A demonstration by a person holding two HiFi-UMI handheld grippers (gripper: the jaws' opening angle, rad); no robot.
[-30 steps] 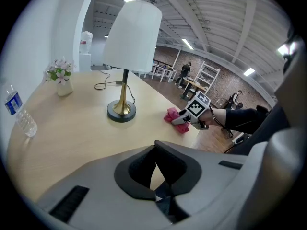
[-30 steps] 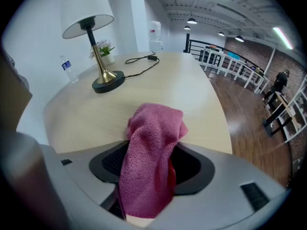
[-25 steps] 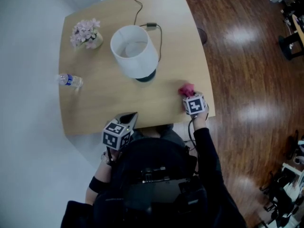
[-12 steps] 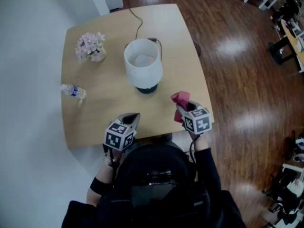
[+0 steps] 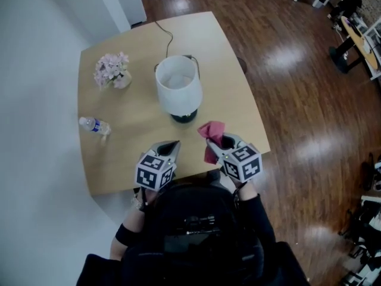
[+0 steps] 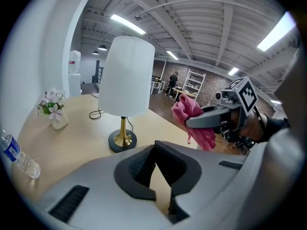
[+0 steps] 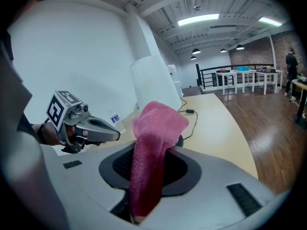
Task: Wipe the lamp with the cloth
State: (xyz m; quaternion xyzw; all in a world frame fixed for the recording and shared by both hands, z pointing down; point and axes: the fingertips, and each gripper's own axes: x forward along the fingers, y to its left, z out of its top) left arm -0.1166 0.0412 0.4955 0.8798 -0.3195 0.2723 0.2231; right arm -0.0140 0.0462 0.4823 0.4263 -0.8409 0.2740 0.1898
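Our right hand-held gripper has just been closing its jaws on the pink cloth, which it holds above the near edge of the desk. Our left hand-held gripper is closed and empty. The white-shaded lamp stands mid-desk, beyond both.

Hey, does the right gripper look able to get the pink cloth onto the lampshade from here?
Probably yes: the right gripper, whose jaws have just been closing on the cloth, faces the lamp across open table.
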